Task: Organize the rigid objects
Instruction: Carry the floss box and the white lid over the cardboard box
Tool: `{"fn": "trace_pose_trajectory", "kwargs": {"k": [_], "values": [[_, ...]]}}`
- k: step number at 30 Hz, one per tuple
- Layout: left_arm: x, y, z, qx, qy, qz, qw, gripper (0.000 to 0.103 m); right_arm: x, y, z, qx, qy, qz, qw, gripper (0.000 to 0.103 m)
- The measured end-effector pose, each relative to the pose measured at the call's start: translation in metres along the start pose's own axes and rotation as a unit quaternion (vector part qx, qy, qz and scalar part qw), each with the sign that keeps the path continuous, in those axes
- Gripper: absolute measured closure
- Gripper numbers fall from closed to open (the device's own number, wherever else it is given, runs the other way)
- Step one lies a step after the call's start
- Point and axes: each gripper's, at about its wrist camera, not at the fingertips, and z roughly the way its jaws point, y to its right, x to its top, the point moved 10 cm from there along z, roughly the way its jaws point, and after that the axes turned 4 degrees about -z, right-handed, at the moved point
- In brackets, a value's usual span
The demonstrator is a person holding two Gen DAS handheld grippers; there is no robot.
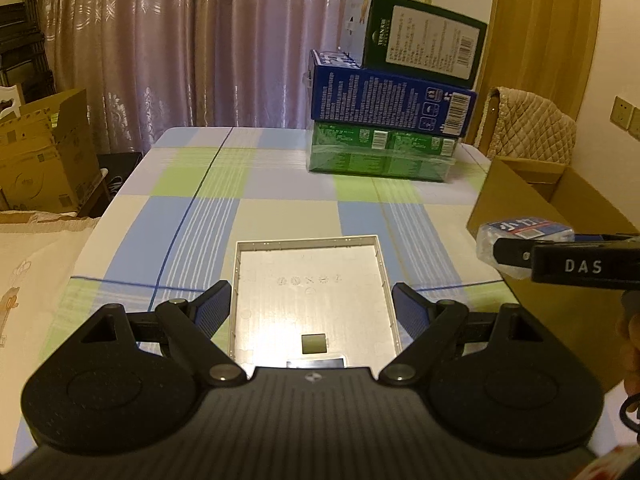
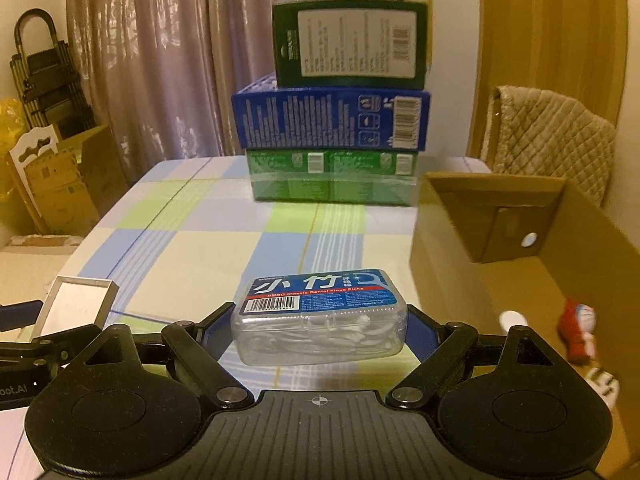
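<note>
Clamped between the pads of the right gripper (image 2: pixel 320 330) was a clear plastic floss-pick box (image 2: pixel 320 314), held above the bench (image 2: pixel 200 248); its blue label read "Classic Dental Floss Picks" under large Chinese characters and a barcode. Left of that box, the left gripper (image 1: pixel 312 312) grasped a shallow white tray (image 1: pixel 310 280), its pads against the tray's two sides. Right of the box stood an open cardboard carton (image 2: pixel 520 216). Beyond the box, three cartons were stacked on the bench: green (image 2: pixel 332 176) at the bottom, blue (image 2: pixel 332 120) in the middle, dark green (image 2: pixel 350 44) on top, their print too small to read. "DAS" showed on the right gripper's side in the left view.
</note>
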Motion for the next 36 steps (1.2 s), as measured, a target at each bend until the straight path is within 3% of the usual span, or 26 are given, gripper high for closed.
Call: {"fn": "trace_pose_trajectory", "kwargs": {"k": [16,36], "values": [[-0.042,0.027,-0.053,-0.003,-0.018,0.011,0.9998,0.02,-0.015,0.008,-0.075,-0.008,0.032,-0.004,0.999,0.02],[-0.012,0.072,-0.082,-0.019,0.01,0.049,0.9986,0.02,-0.012,0.023,-0.112,-0.011,0.06,0.018,0.998,0.02]]}}
